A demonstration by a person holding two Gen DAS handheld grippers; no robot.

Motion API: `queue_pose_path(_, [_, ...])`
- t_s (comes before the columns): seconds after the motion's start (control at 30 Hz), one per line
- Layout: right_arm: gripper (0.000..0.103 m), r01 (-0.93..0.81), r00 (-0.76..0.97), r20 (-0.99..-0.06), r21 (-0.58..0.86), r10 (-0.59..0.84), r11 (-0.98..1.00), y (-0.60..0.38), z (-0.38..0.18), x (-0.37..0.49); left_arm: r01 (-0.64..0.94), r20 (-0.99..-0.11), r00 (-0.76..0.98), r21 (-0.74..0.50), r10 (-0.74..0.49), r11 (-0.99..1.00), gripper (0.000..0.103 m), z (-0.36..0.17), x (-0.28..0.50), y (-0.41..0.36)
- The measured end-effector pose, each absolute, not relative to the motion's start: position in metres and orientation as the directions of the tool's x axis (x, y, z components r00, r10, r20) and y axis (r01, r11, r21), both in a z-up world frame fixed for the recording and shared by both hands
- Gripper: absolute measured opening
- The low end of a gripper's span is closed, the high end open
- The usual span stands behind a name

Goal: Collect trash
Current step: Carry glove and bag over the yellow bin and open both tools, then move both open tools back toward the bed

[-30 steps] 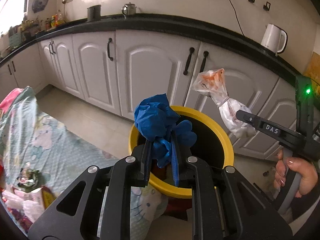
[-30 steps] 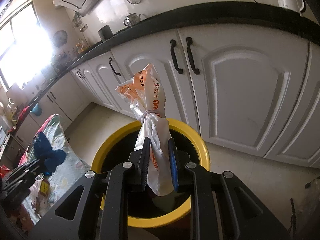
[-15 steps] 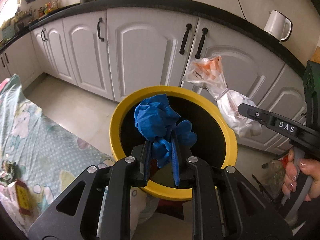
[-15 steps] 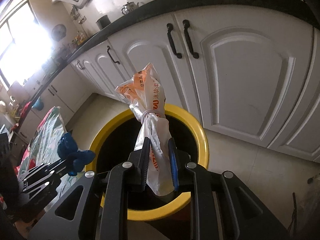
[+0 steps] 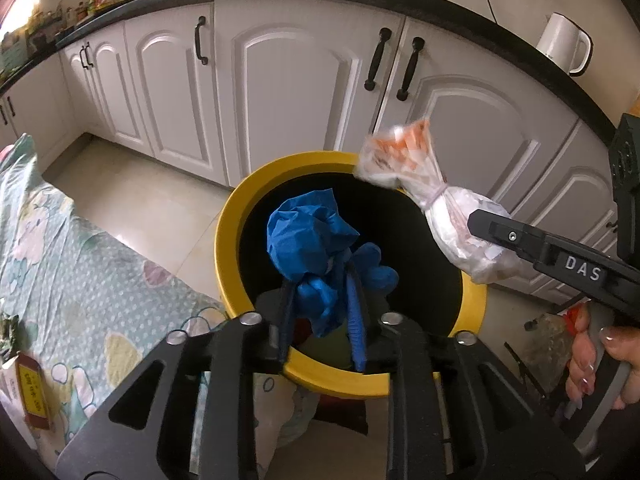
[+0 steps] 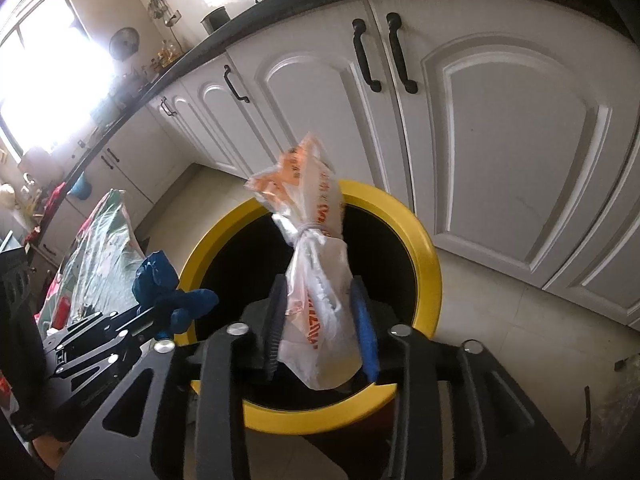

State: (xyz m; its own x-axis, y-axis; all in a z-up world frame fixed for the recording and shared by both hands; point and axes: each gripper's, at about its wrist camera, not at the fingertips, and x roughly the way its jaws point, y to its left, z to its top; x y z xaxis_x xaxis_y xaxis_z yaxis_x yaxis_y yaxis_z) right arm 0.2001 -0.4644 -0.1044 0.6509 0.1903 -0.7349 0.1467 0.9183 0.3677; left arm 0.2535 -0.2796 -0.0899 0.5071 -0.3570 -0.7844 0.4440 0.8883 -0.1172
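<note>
A round yellow bin (image 5: 229,240) with a black inside stands on the floor by the white cupboards. My left gripper (image 5: 320,280) hovers over its mouth; its jaws are opening, with a crumpled blue glove (image 5: 308,236) loose between them. My right gripper (image 6: 318,284) hangs over the same bin (image 6: 424,264). Its jaws are opening too, and a tied white and orange plastic bag (image 6: 320,256) leans loose between the pads. That bag (image 5: 452,224) looks blurred in the left wrist view. The glove (image 6: 160,280) also shows in the right wrist view.
White cupboard doors (image 5: 296,92) with black handles run behind the bin under a dark counter. A white kettle (image 5: 564,44) stands on it. A floral cloth (image 5: 60,264) with litter covers a surface to the left. A person's hand (image 5: 600,356) holds the right gripper.
The left gripper has sunk closer over the bin's mouth. Both pairs of jaws have widened, and the bag has tipped over between the right pads.
</note>
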Motion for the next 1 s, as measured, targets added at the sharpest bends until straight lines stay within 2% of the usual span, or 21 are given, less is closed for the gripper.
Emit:
queue_pose_path(0.17, [0.044,0.155,0.668,-0.722,0.372,0.181,0.915,-0.467,-0.102,0.199,0.432,-0.782,0.510,-0.128,-0.359,0.893,0.048,-0.091,0.254,-0.276])
queue_pose_path(0.47, [0.055,0.177,0.721,-0.679,0.370,0.136,0.912,-0.472,-0.081,0.191,0.389,-0.755,0.559,-0.127,-0.343,0.912,0.088,-0.076,0.246,-0.256])
queue_pose_path(0.53, [0.057,0.174,0.731,-0.671,0.360,0.125,0.917,-0.470,-0.075,0.191,0.383,-0.745,0.570,-0.134,-0.348,0.914,0.091,-0.069,0.244,-0.252])
queue_pose_path(0.73, [0.065,0.150,0.766,-0.634,0.336,0.106,0.930,-0.457,-0.053,0.187,0.355,-0.707,0.614,-0.149,-0.351,0.923,0.092,-0.047,0.237,-0.235])
queue_pose_path(1.0, [0.069,0.102,0.798,-0.591,0.327,0.119,0.939,-0.438,-0.028,0.182,0.306,-0.658,0.667,-0.187,-0.350,0.933,0.092,-0.020,0.227,-0.209])
